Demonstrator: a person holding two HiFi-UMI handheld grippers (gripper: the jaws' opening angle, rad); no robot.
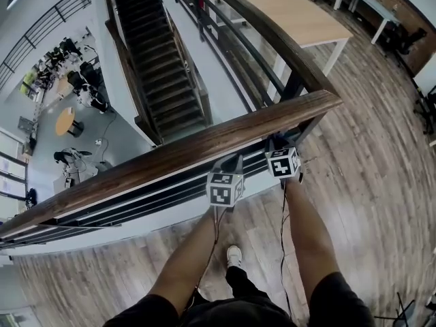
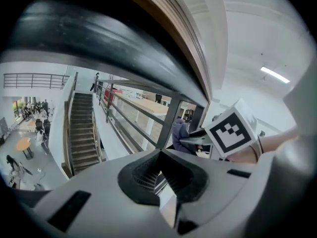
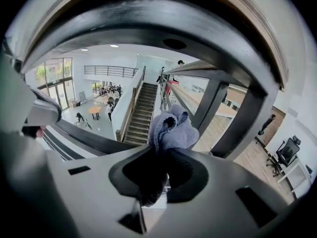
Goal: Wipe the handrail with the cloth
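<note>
The right gripper (image 3: 166, 155) is clamped on a bluish-grey cloth (image 3: 171, 128). The cloth bunches up out of the closed jaws and sits just under the handrail (image 1: 204, 145). The left gripper (image 2: 159, 155) has its jaws pressed together with nothing between them. It is also tucked below the rail, just beside the right one.

In the head view both grippers sit near the handrail's right end, close to the corner where a second rail (image 1: 266, 26) runs away from the person. Only their marker cubes stand clear of the wood, the left cube (image 1: 225, 188) and the right cube (image 1: 283, 162). Each cube carries black-and-white square patterns, not letters.

The dark-brown wooden handrail crosses the head view from lower left to the corner. Black bars (image 1: 157, 196) run along beneath it, and a black post (image 1: 294, 87) stands by the corner. The rail's dark underside and this post fill the top of both gripper views, close over the jaws.

Beyond the rail a dark staircase (image 1: 160, 67) drops to a lower floor, where there is a round table (image 1: 65, 121) and some people, too small to describe. On the person's level, a long wood-topped desk (image 1: 293, 16) on white legs stands past the second rail. Black office chairs (image 1: 409, 39) stand along the right edge on the plank floor (image 1: 381, 182). The person's white shoe (image 1: 234, 255) shows between the forearms.
</note>
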